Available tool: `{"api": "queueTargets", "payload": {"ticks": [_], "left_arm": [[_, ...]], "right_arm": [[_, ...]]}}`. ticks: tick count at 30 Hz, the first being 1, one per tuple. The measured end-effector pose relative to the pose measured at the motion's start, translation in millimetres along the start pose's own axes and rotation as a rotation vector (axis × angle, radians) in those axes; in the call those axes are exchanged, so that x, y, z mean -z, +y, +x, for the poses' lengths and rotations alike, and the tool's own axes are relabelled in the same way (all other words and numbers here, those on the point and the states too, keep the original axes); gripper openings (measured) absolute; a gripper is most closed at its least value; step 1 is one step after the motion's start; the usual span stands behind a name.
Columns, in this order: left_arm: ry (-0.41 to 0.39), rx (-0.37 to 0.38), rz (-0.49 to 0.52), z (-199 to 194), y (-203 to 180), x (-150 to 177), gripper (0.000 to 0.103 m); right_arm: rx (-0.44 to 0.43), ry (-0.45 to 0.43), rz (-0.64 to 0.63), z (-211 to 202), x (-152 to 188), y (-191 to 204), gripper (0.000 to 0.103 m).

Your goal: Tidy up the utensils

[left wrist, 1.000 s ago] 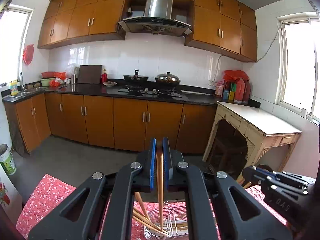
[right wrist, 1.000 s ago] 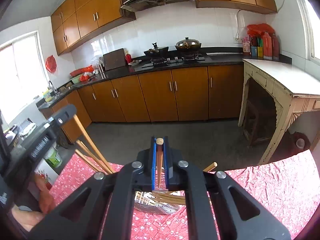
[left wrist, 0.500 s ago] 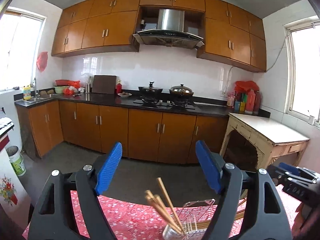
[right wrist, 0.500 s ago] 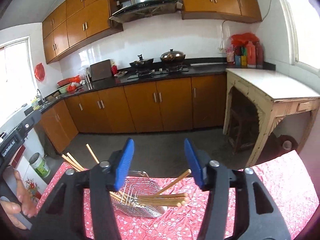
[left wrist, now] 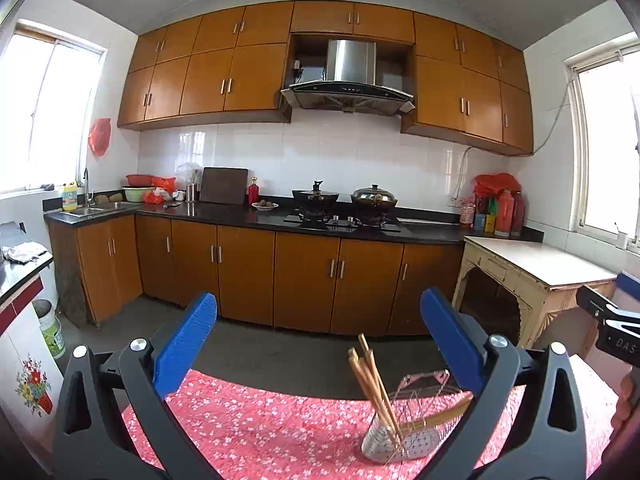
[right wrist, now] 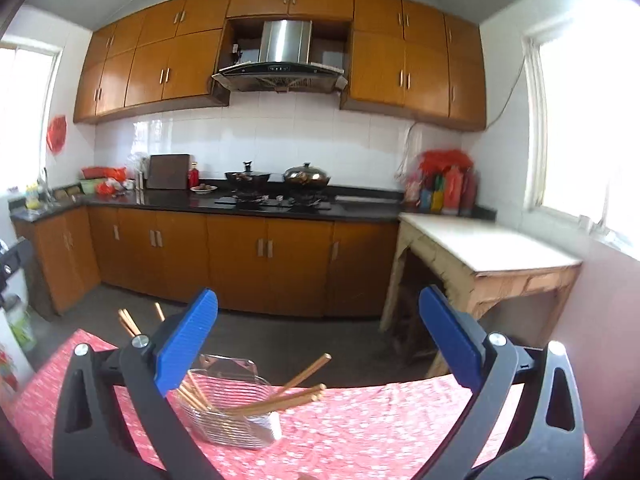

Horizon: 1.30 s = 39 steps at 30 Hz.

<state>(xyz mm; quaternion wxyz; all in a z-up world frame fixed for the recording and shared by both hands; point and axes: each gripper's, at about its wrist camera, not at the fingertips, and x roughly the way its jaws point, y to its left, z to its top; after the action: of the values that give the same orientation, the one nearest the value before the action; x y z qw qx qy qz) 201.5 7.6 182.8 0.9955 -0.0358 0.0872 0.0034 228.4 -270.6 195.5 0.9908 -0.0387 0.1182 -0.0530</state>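
A wire utensil basket (left wrist: 404, 436) stands on the red flowered tablecloth (left wrist: 260, 420) with several wooden chopsticks (left wrist: 370, 380) leaning in it. My left gripper (left wrist: 319, 300) hovers back from the basket, which sits low and to its right. Its jaws are opening wide, and nothing is between them. In the right wrist view the basket (right wrist: 232, 412) and chopsticks (right wrist: 280, 400) lie low left of my right gripper (right wrist: 319, 296). Its jaws are opening too and are empty. The right gripper's black body (left wrist: 612, 320) shows at the left view's right edge.
A cream side table (left wrist: 540, 264) stands beyond the cloth on the right. A white flowered cabinet (left wrist: 24, 380) and a bucket (left wrist: 50, 328) are at the left. Wooden kitchen cabinets (left wrist: 304, 272) line the far wall across the grey floor.
Each gripper was shut on a chopstick over the basket. Both have opened wide, let the chopsticks drop into the basket, and drawn back and up from it.
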Motion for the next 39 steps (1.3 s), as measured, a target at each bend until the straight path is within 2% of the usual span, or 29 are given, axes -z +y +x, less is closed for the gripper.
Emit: {"api": "queueTargets", "payload": {"ticks": [3,7,10,12,14,17,21,25,30,39], "left_arm": [[0.021,0.005,0.006,-9.9,8.1,11.1,0.101],[0.098,0.028,0.030,-21.9,15.8,39.8,0.101],[0.076,0.033,0.078,-44.5,18.9,64.9,0.101],[0.078,0.042,0.136,-62.0,17.9,82.2,0.101],[0.077,0.059,0.156,-75.5,19.2,94.7,0.101],[0.090,0.103,0.134,-94.4,23.7,116.0,0.101],[0.101,0.114,0.079,-109.9,27.0,143.3,0.101],[0.107,0.118,0.071,-119.0,23.3,160.2,0.101],[0.108,0.116,0.082,-130.5,16.8,176.2,0.101],[0.102,0.114,0.100,-144.0,9.5,185.9,0.101]], "right_arm": [[0.004,-0.028,0.014,-19.4,10.4,0.7,0.099],[0.015,-0.077,0.052,-50.6,32.3,0.2,0.099],[-0.004,-0.110,0.069,-78.2,51.6,1.8,0.099],[-0.003,-0.108,0.079,-95.6,66.3,2.6,0.099],[-0.054,-0.097,0.098,-111.1,84.1,1.4,0.099],[-0.122,-0.045,0.114,-123.6,108.2,2.4,0.099],[-0.112,-0.020,0.050,-135.0,141.5,17.9,0.099],[-0.121,-0.007,0.008,-145.9,168.5,33.6,0.099],[-0.134,0.009,0.021,-155.6,195.2,33.0,0.099],[-0.144,-0.002,0.047,-165.9,207.8,28.6,0.099]]}}
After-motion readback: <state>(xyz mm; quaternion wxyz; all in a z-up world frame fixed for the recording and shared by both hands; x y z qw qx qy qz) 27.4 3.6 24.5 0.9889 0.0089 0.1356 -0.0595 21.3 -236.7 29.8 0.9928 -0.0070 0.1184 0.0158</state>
